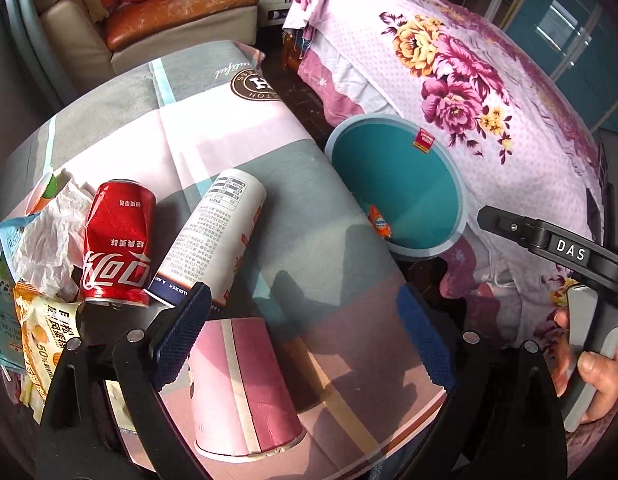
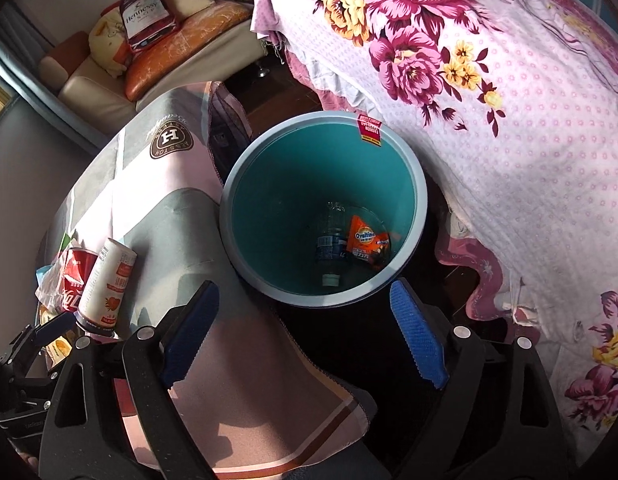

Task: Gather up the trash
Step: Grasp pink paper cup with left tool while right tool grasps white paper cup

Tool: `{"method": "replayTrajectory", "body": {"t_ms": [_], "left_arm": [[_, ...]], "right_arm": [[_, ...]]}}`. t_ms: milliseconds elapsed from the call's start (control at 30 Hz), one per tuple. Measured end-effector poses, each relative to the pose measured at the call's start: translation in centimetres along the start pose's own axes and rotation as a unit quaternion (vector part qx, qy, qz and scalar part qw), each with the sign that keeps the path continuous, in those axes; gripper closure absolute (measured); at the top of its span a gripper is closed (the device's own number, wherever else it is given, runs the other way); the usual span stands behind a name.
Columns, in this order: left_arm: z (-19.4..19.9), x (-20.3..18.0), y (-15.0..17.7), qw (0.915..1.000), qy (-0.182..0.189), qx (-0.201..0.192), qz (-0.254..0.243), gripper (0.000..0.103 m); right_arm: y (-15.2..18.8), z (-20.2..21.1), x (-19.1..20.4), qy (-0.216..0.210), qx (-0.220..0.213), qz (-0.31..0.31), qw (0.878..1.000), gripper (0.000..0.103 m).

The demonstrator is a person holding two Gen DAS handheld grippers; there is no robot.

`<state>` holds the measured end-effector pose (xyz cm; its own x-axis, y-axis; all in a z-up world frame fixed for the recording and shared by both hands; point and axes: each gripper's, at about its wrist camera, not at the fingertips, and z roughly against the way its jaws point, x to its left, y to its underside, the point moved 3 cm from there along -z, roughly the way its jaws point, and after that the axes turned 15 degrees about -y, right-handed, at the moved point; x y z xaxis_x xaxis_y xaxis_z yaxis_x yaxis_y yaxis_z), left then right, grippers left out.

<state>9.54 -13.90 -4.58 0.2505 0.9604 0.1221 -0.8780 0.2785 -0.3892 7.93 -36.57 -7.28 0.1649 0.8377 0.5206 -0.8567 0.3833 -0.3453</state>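
Here we list the trash, bin first.
Teal bin point(image 2: 269, 208) at twelve o'clock of our right gripper point(image 2: 305, 340), holding bottle point(image 2: 329, 236) and orange wrapper point(image 2: 367, 240); red can point(image 1: 117, 244), white can point(image 1: 213, 236), pink cup point(image 1: 245, 392) lie on the cloth. Both grippers, left point(image 1: 305, 336) included, gape, released and empty.

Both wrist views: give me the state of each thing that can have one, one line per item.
Left gripper: open, empty.
Right gripper: open, empty, above the bin's near rim.
Bin: upright, uncovered, mostly empty.
Plastic bottle: lying in the bin.
Orange packet: lying in the bin.
Red can: dented, on the table.
White can: tipped over, beside the red can.
Pink paper cup: on the table, not yet collected.
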Motion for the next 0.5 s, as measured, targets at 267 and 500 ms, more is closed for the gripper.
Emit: {"method": "replayTrajectory", "body": {"t_ms": [267,500], "left_arm": [[0.1,3.5,2.8,0.9995,-0.004,0.013,0.029,0.009],[-1.2,5.2,5.0,0.9980,-0.012,0.031,0.054,0.009]], "right_arm": [[2.5,-0.1,4.3,-0.013,0.022,0.036,0.999,0.020],[4.3,-0.7,6.5,-0.015,0.047,0.057,0.997,0.019]]}}
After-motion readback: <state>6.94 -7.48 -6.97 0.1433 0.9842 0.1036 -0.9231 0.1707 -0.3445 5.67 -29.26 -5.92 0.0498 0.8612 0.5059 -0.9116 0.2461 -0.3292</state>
